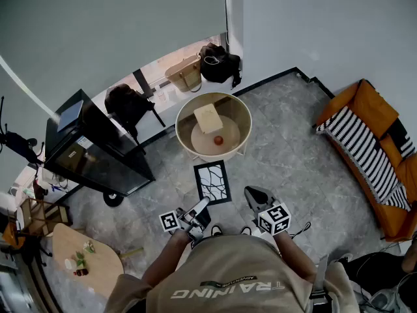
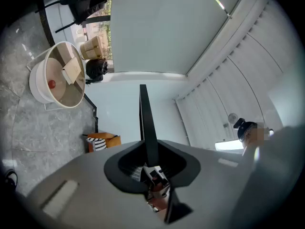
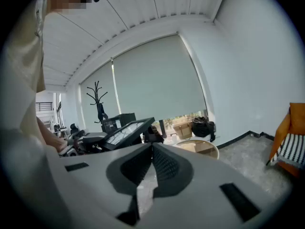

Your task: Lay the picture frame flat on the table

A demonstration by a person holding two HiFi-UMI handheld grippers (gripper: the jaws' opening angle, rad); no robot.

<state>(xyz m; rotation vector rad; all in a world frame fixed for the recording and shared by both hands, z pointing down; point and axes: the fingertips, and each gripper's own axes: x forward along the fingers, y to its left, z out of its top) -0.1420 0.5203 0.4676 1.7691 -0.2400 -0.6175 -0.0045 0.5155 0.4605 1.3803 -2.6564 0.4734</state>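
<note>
I hold the picture frame (image 1: 212,182), black-rimmed with a white cracked pattern, in the air in front of me, above the grey floor. My left gripper (image 1: 202,205) is shut on its near edge. In the left gripper view the frame (image 2: 144,120) shows edge-on as a thin black strip rising from between the jaws (image 2: 148,149). The right gripper (image 1: 253,193) hovers just right of the frame, shut and empty. In the right gripper view its jaws (image 3: 152,149) meet, and the tilted frame (image 3: 127,130) shows to the left. The round table (image 1: 183,126) stands just beyond the frame.
The round table carries a wooden block (image 1: 208,117) and a small red ball (image 1: 218,139). A black cabinet (image 1: 91,145) stands to the left, an orange sofa with a striped cushion (image 1: 371,145) to the right, and bags (image 1: 218,62) by the wall. A low wooden table (image 1: 85,256) is at lower left.
</note>
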